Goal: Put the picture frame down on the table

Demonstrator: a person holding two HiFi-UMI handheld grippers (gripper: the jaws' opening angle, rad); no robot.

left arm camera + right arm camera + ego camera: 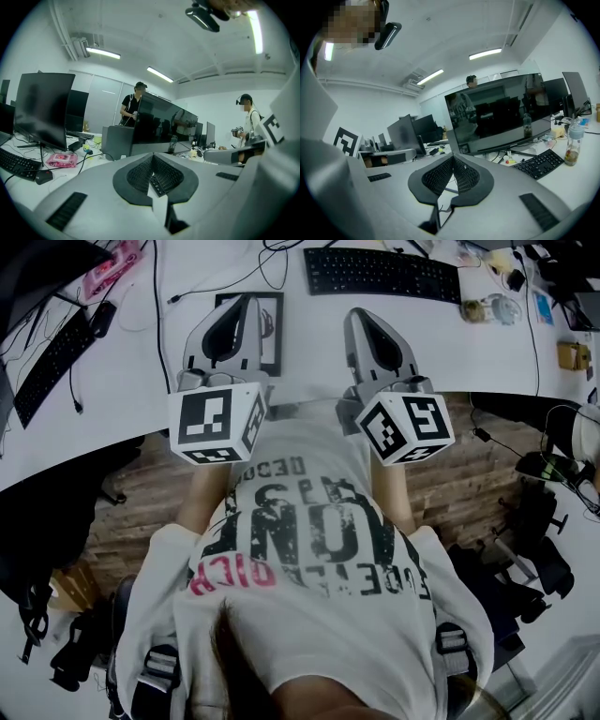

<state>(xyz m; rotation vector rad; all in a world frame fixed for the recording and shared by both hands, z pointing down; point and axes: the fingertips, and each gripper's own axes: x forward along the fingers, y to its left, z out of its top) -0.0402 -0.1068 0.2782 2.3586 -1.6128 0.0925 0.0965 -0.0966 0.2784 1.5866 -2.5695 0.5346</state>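
Note:
A black picture frame [269, 332] lies flat on the white table [469, 352], just beyond the near edge. My left gripper [246, 302] hovers over the frame's left half and hides it. Its jaws are shut with nothing between them, and in the left gripper view [152, 158] the ribbed pads meet. My right gripper [361, 317] is level with it, to the right of the frame and apart from it. Its pads [461, 176] also meet with nothing held. Both grippers point across the table, slightly downward.
A black keyboard [380, 273] lies at the back of the table, another [47, 362] at the left, with a pink pack [108, 266] and cables. Monitors [44, 110] stand behind, and a bottle [572, 145] at the right. Two people [133, 105] stand further back.

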